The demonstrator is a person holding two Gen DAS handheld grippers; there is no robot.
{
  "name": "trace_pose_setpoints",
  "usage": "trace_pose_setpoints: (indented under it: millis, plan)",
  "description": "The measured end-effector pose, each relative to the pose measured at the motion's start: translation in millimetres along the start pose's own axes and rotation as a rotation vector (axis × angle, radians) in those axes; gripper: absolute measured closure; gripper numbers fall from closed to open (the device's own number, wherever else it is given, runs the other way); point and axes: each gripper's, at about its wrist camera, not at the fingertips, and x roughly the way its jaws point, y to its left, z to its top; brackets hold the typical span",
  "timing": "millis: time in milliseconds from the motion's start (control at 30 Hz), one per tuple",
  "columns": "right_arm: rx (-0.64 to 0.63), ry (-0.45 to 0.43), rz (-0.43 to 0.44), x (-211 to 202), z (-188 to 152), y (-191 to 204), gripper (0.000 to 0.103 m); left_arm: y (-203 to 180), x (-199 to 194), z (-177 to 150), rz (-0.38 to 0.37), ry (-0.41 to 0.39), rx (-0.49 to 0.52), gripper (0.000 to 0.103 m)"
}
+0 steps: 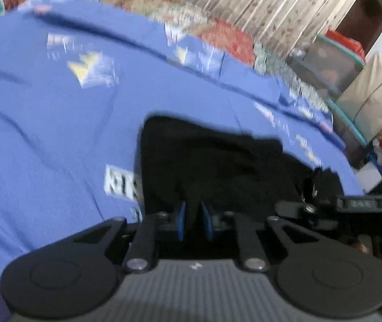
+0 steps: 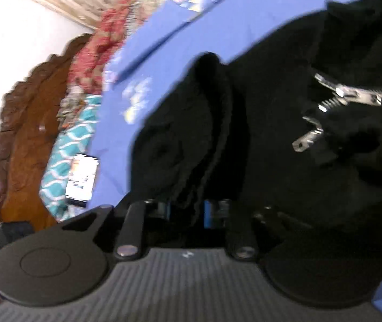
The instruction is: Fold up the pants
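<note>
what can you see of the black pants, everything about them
The black pants lie bunched on a blue printed bedsheet, soft dark fabric in thick folds. A silver zipper with a dangling pull sits part open. The right gripper is shut on a folded edge; the left gripper has its blue pads nearly together at the near edge, grip unclear.

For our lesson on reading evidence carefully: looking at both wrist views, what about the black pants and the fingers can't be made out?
- Left wrist view: the black pants are cut off by the left gripper; whether cloth sits between its fingers is unclear.
- Right wrist view: the right gripper is buried in folds, hiding its fingers.
- Both views: motion blur smears the prints on the blue sheet.
</note>
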Motion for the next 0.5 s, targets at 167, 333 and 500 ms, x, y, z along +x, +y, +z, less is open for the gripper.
trace_pose_setpoints:
  millis: [167,333,500]
  plan:
    - [0.090,0.045,0.029,0.0,-7.9,-13.3,0.077,4.1,-2.7,8.0,0.031,0.004,0.027,0.093]
    - [0.047,-0.015,-0.051,-9.8,-6.2,-12.2,0.063,-12.4,-0.4,5.5,0.059,0.024,0.095,0.086]
    - [-0.076,-0.191,-0.011,-66.6,1.2,1.5,0.061,-21.8,-17.1,28.2,-0.050,-0.071,0.037,0.080]
